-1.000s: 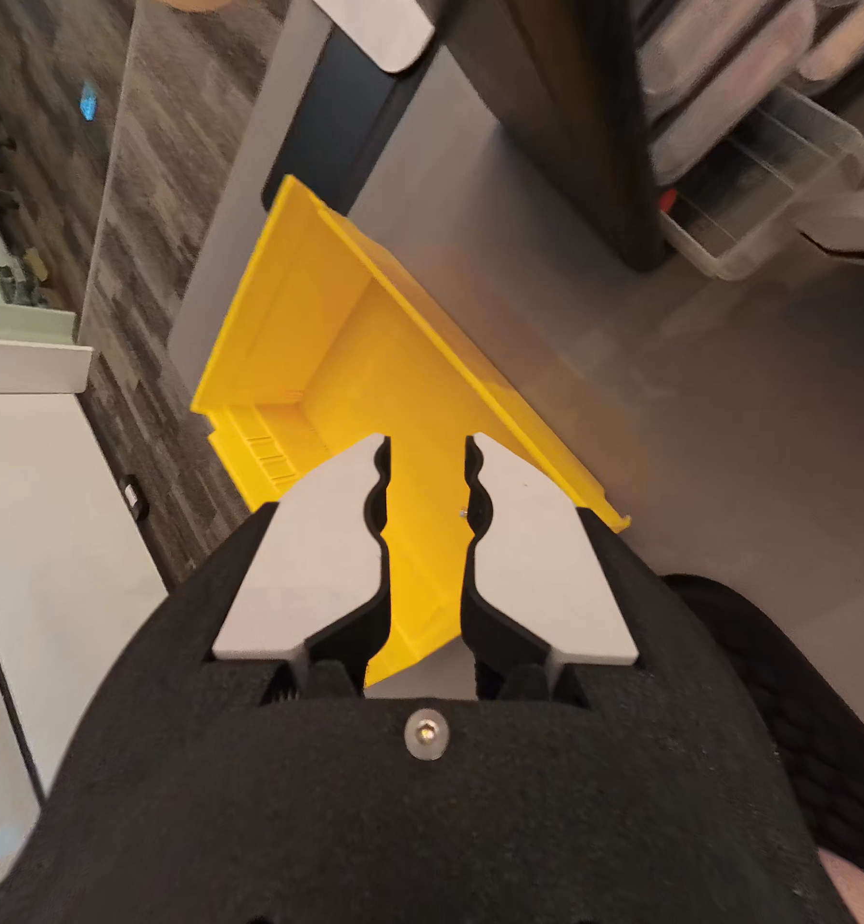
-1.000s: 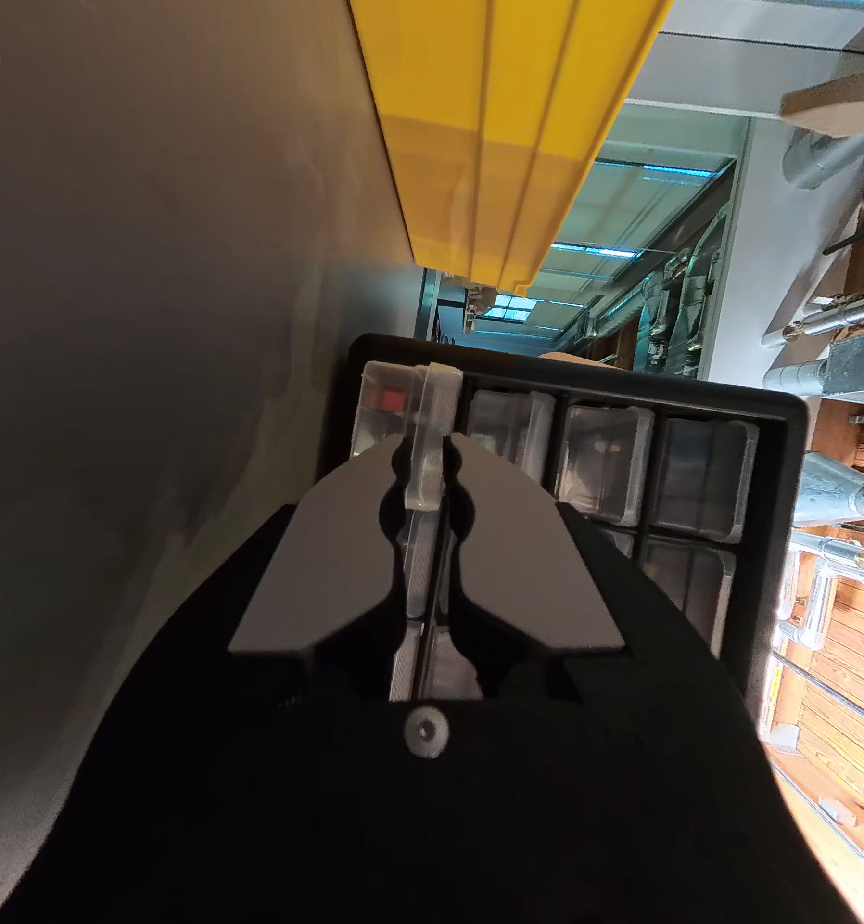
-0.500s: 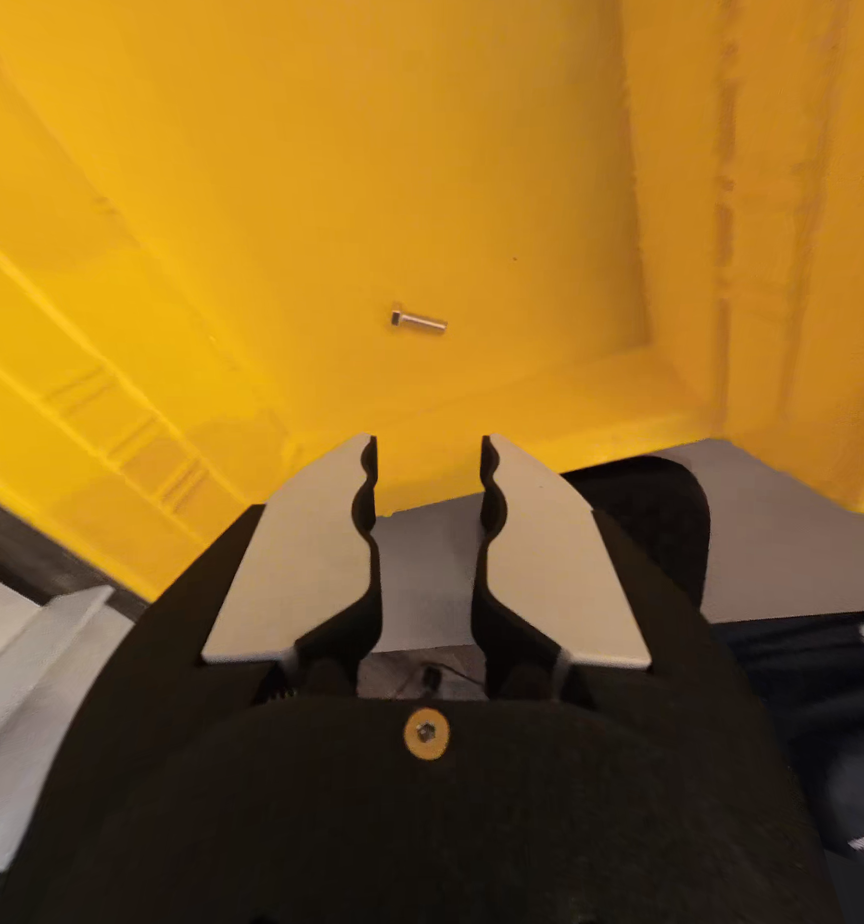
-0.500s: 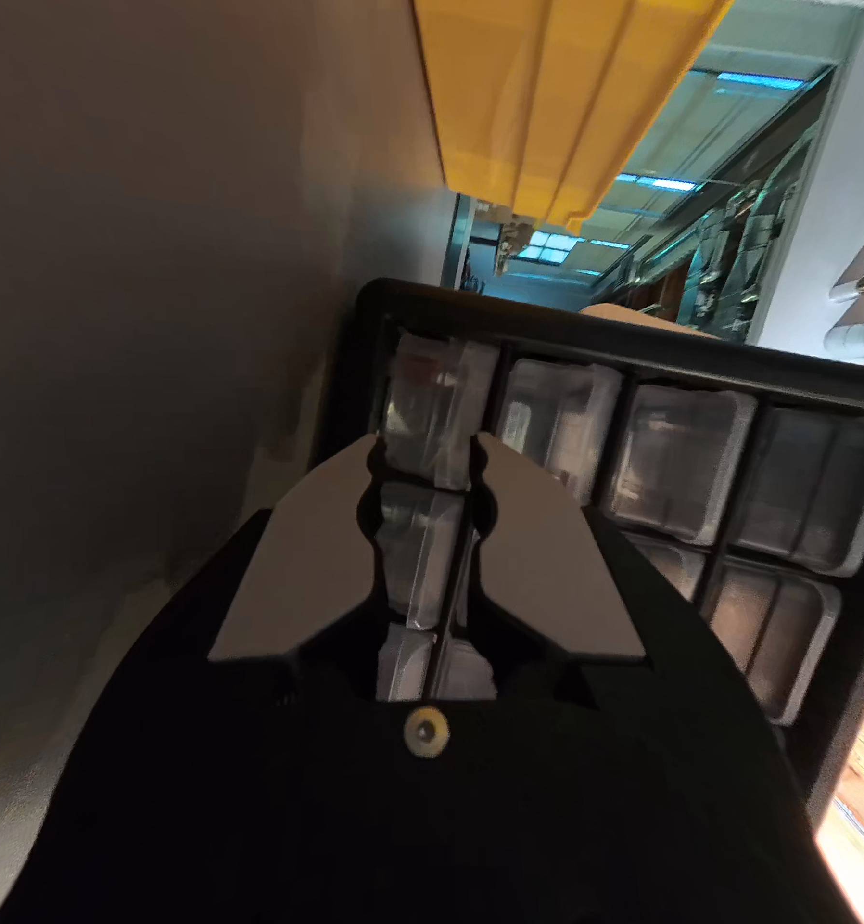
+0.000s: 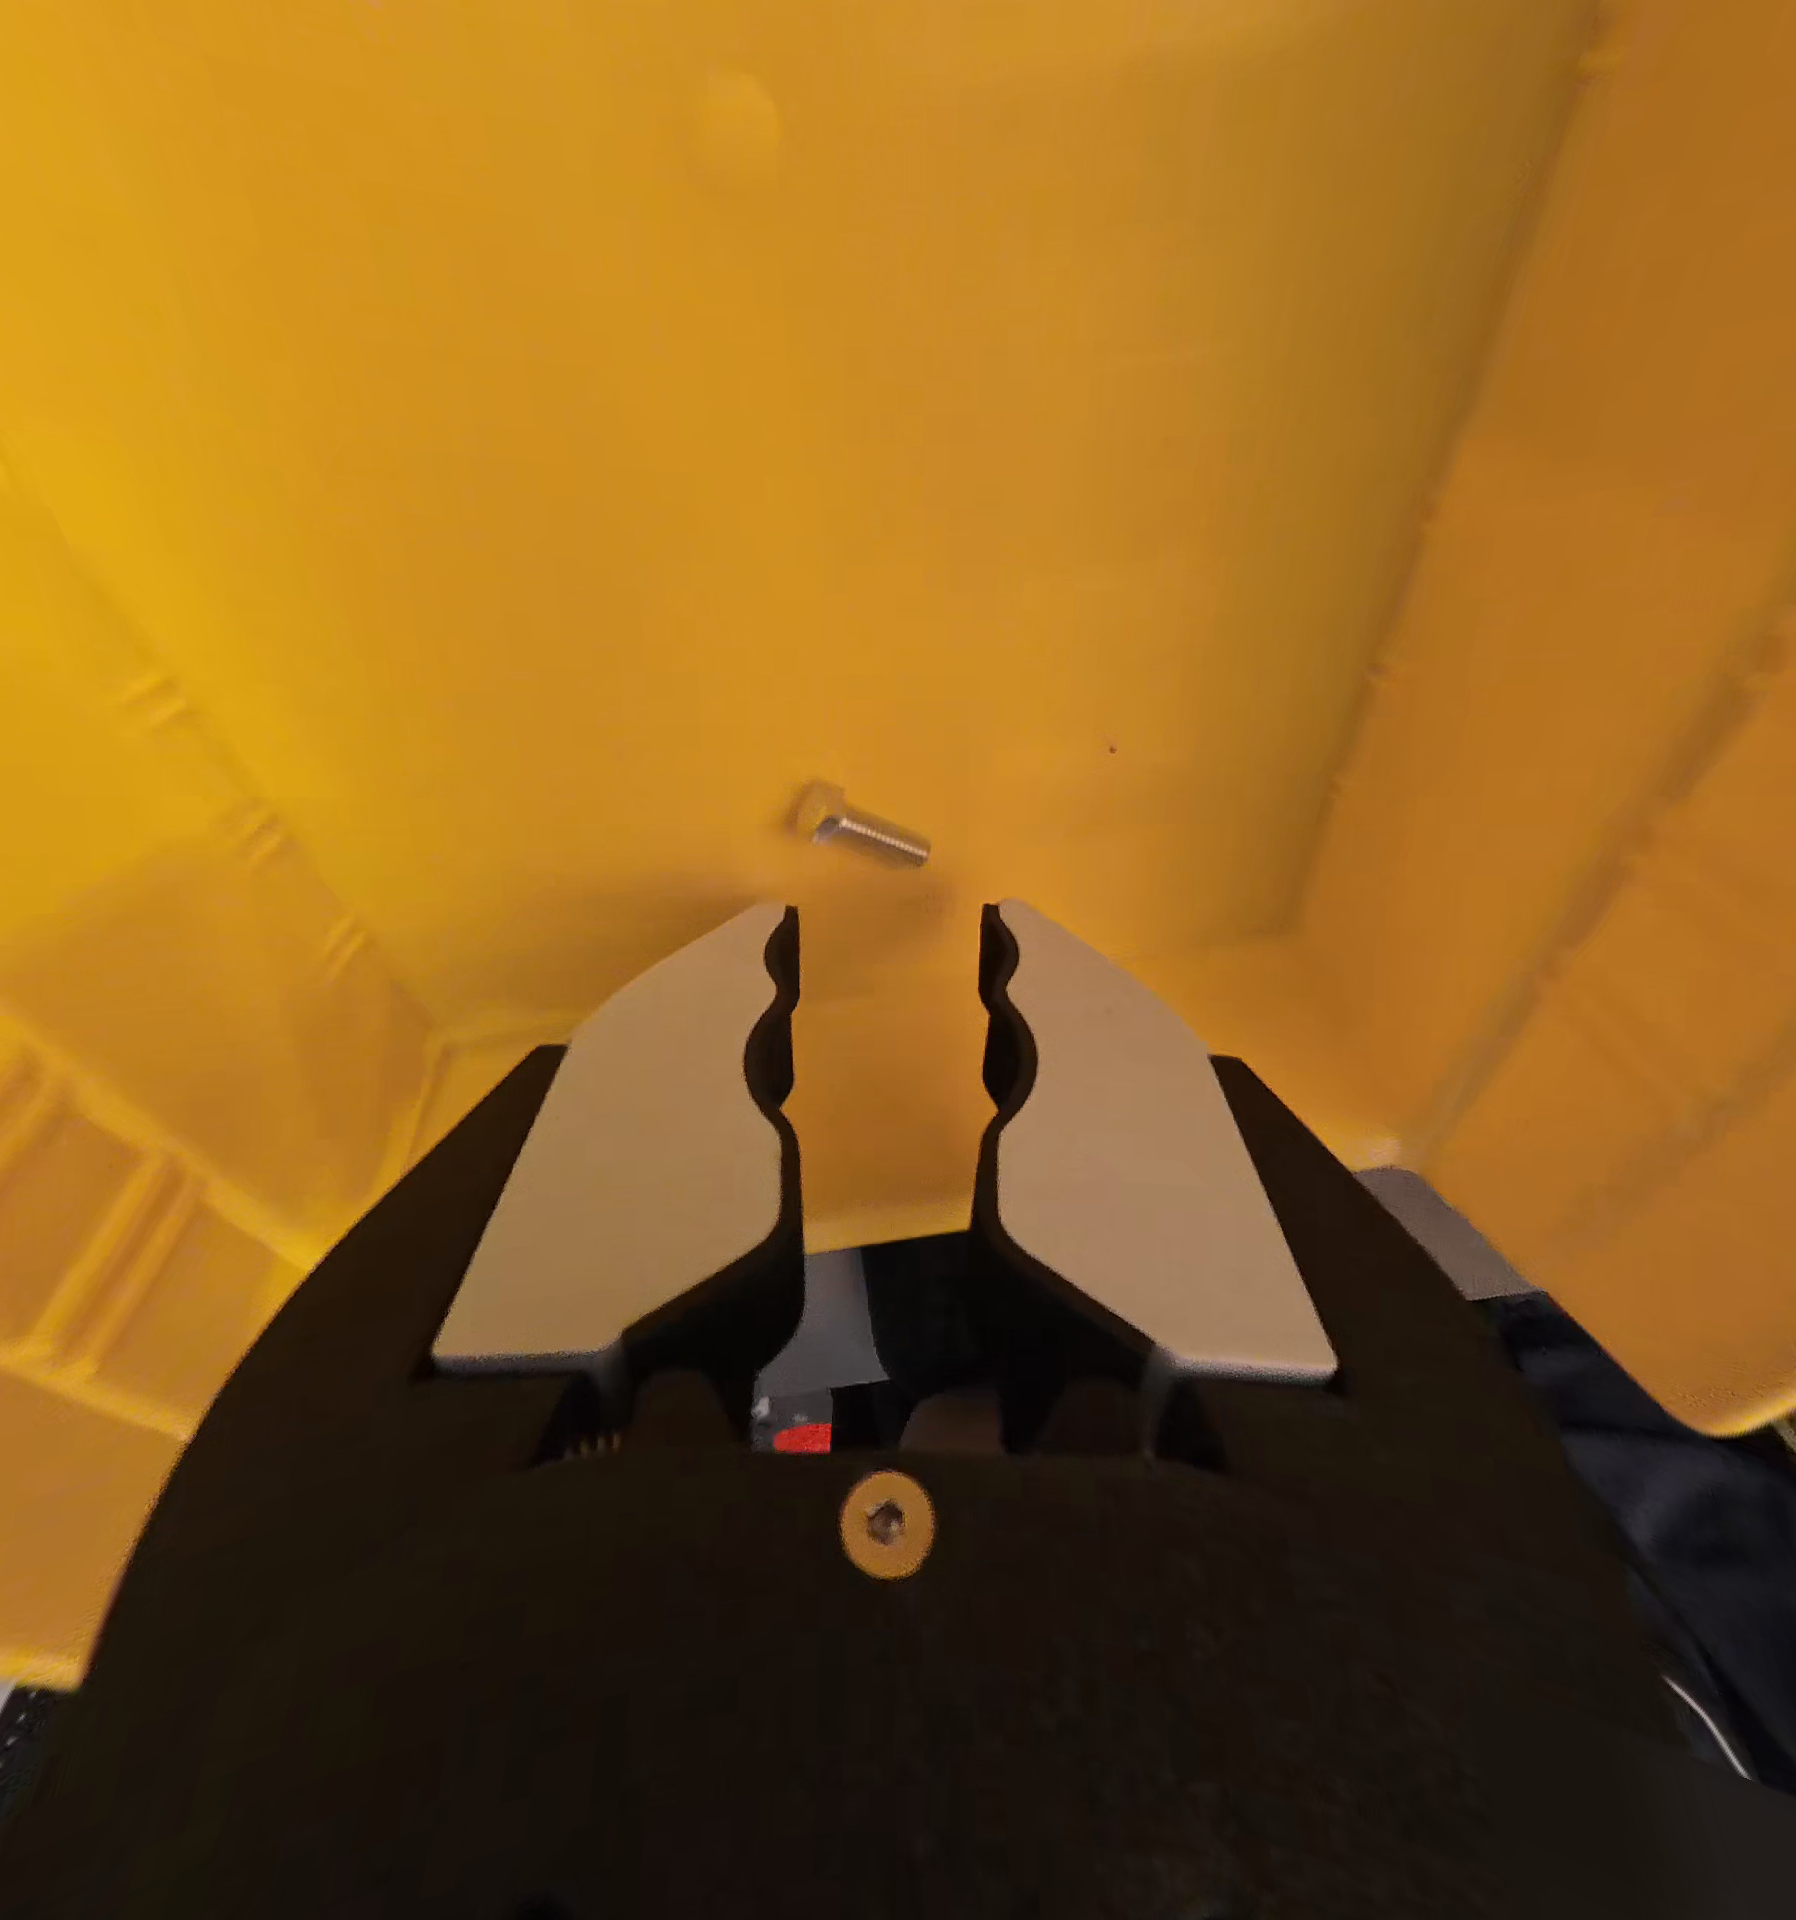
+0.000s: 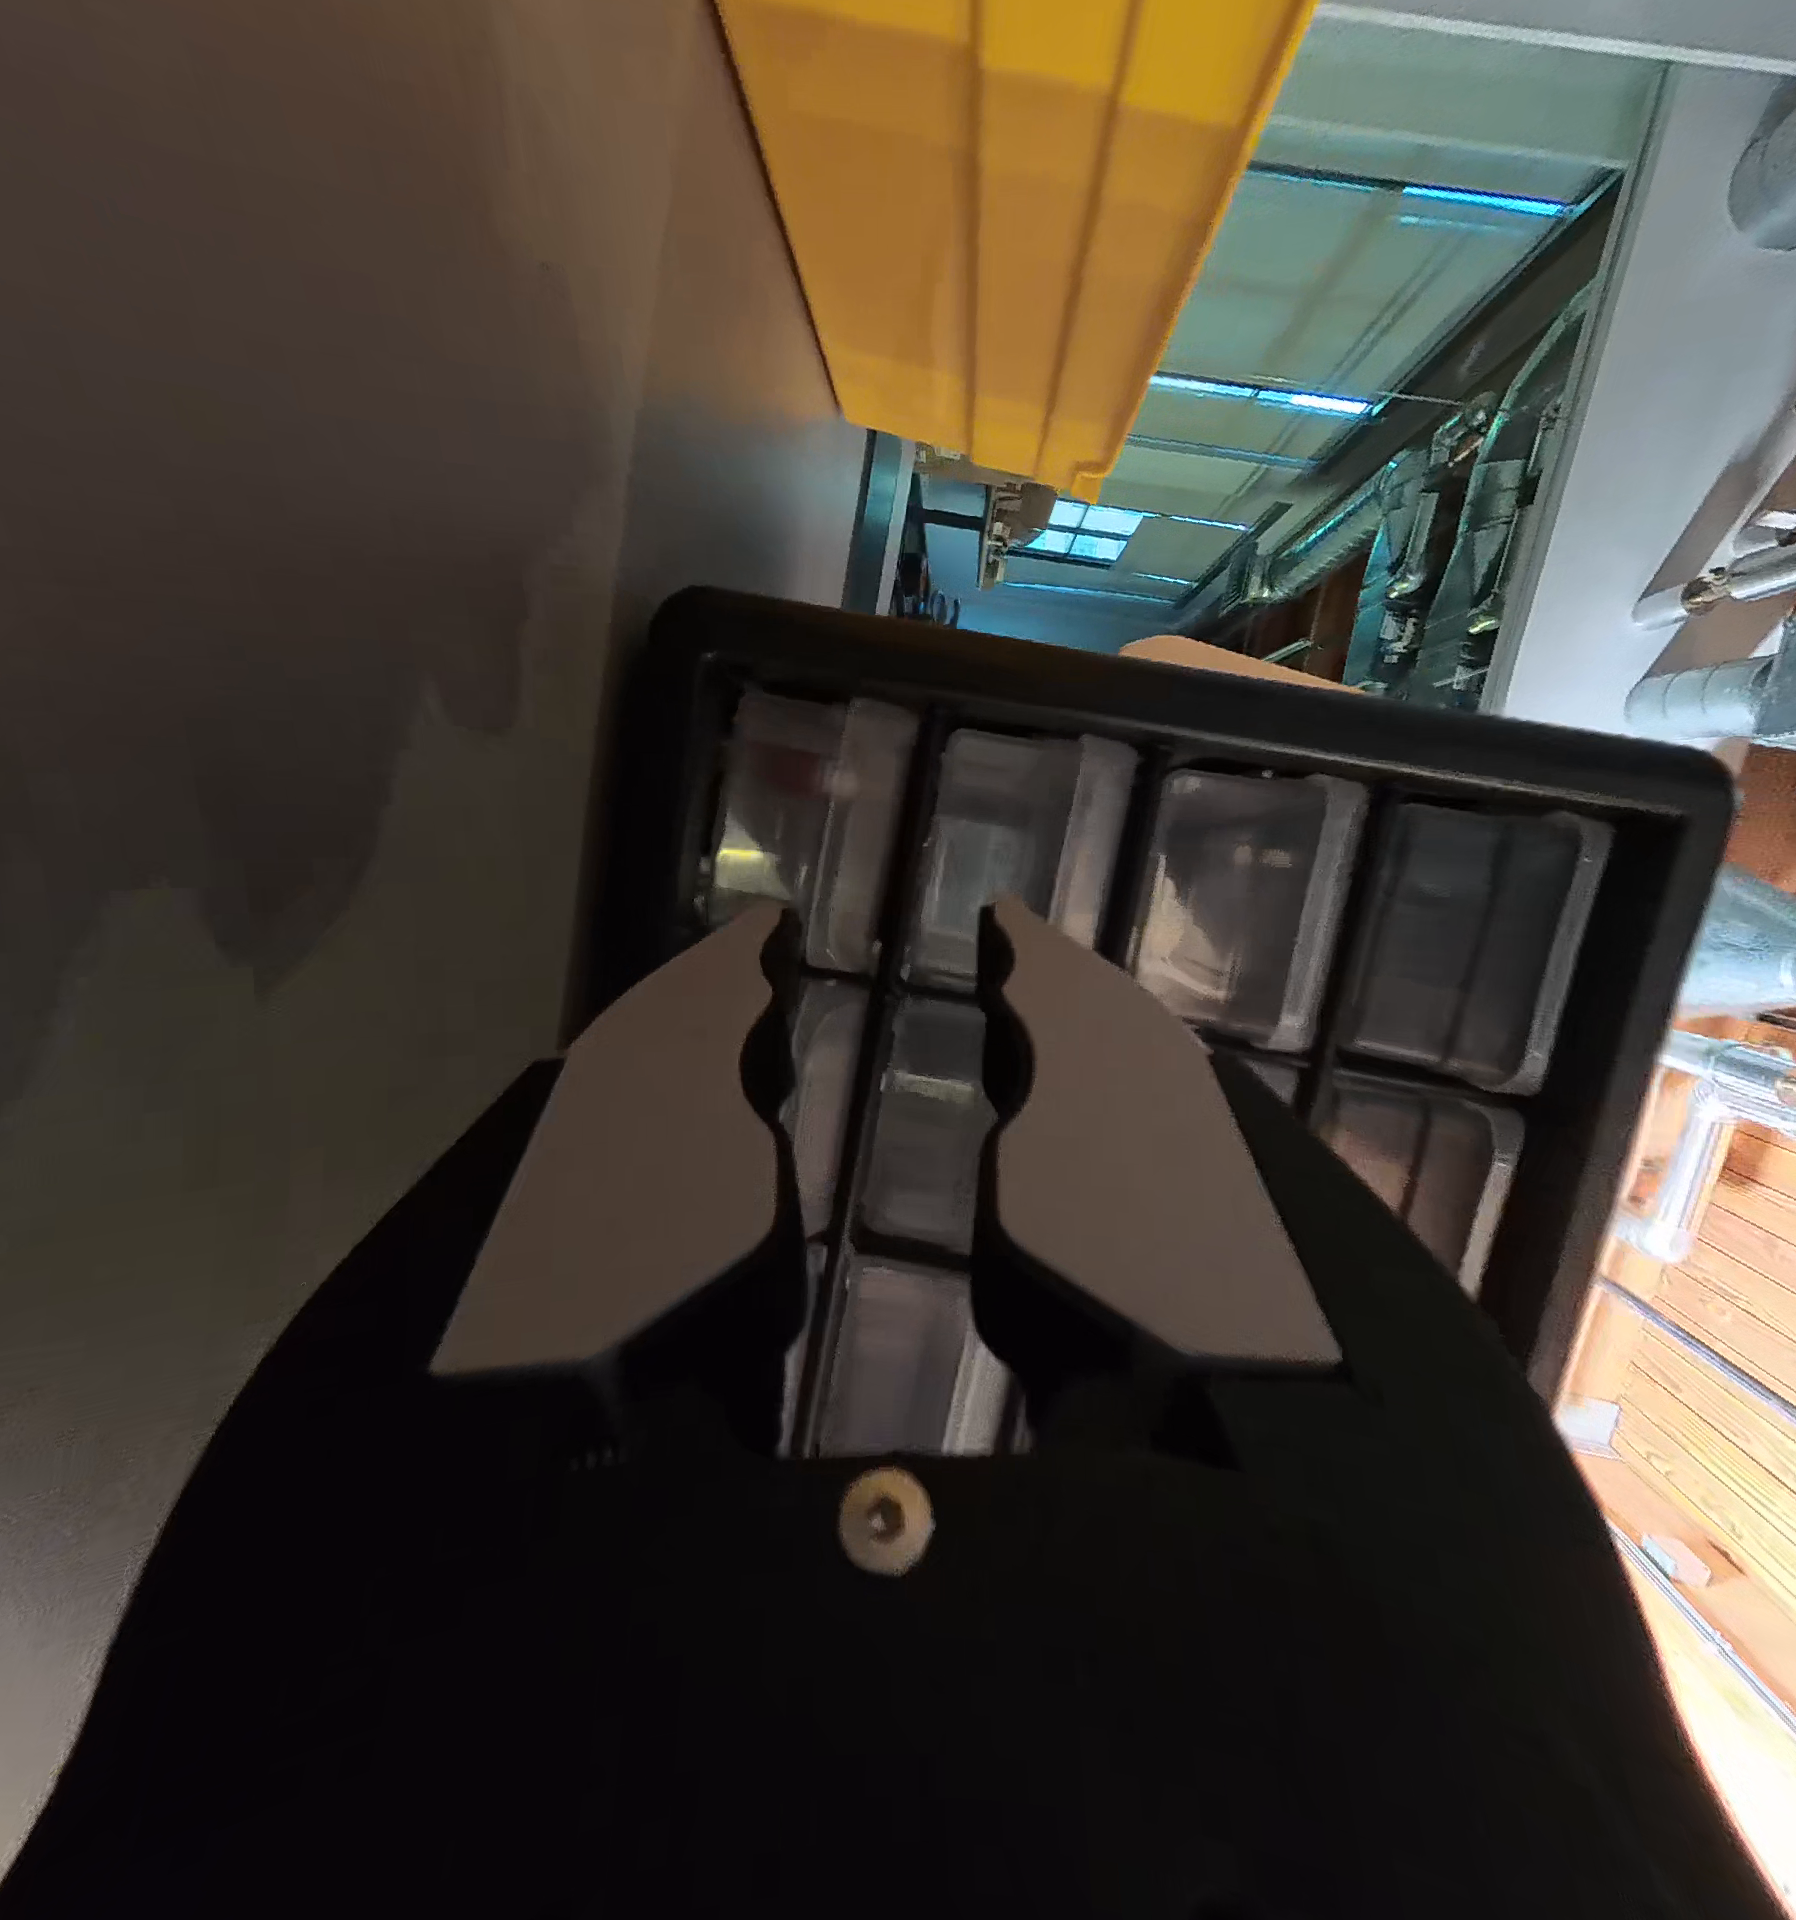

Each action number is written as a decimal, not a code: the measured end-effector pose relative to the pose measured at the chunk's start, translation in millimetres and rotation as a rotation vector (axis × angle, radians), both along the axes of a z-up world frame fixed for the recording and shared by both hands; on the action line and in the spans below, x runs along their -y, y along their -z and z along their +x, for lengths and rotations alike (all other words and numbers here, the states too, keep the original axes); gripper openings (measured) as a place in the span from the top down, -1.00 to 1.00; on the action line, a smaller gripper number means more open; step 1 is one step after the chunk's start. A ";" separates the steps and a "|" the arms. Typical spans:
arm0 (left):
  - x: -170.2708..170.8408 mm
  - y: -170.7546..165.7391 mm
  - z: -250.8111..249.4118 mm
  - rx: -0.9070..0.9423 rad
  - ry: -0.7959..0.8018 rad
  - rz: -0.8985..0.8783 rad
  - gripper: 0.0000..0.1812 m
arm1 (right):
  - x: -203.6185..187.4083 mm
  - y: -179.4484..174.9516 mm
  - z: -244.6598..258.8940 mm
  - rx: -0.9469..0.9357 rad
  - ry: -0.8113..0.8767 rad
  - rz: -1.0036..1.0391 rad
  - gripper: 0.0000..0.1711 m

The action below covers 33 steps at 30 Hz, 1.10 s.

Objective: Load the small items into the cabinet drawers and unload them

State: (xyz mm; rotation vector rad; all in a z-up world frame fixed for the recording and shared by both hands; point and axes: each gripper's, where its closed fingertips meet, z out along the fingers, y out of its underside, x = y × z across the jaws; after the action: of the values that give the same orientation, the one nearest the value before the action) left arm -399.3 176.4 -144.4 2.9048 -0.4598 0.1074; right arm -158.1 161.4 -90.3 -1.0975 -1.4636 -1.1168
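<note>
A small silver bolt (image 5: 858, 837) lies on the floor of the yellow bin (image 5: 873, 416). My left gripper (image 5: 889, 914) is open and empty, inside the bin, its tips just short of the bolt. In the right wrist view, the black cabinet (image 6: 1621, 790) holds rows of clear drawers. My right gripper (image 6: 886, 920) is open and empty in front of the drawers at the cabinet's left side. The clear drawer with a red item (image 6: 821, 821) sits in its slot, just beyond the tips. The yellow bin's outer wall (image 6: 1008, 208) shows above the cabinet.
The grey tabletop (image 6: 302, 623) fills the left of the right wrist view. A room with pipes and wooden panels (image 6: 1756, 1195) lies beyond the cabinet. Dark cloth (image 5: 1704, 1507) shows under the bin's edge in the left wrist view. Spacing between my two grippers at the tips: around 25 centimetres.
My left gripper swung from above the table into the bin and closed in on the bolt. My right gripper let go of the clear drawer's handle, opened and drew back a little.
</note>
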 end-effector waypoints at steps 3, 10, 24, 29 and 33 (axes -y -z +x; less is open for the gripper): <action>-6.2 6.5 0.1 -0.015 -0.019 0.004 0.67 | 8.3 -3.4 6.7 0.002 0.014 -0.003 0.61; -15.7 9.5 -6.8 -0.096 0.045 0.026 0.94 | 25.5 21.2 40.1 0.034 0.073 -0.075 0.61; -14.0 -18.5 7.0 -0.025 0.114 0.120 0.94 | -8.3 18.2 55.6 -0.034 0.092 0.069 0.67; -11.4 -39.1 20.5 0.003 0.155 0.192 0.94 | -5.8 10.3 52.0 -0.059 0.034 0.098 0.88; -2.0 -65.8 36.7 0.044 0.216 0.281 0.94 | 4.8 10.6 47.3 -0.020 0.013 0.117 0.89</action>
State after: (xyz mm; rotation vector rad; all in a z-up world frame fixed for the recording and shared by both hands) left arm -362.6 178.4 -78.6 3.1029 -0.8569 0.0798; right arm -110.8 156.7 -100.9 -1.0351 -1.3593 -1.1822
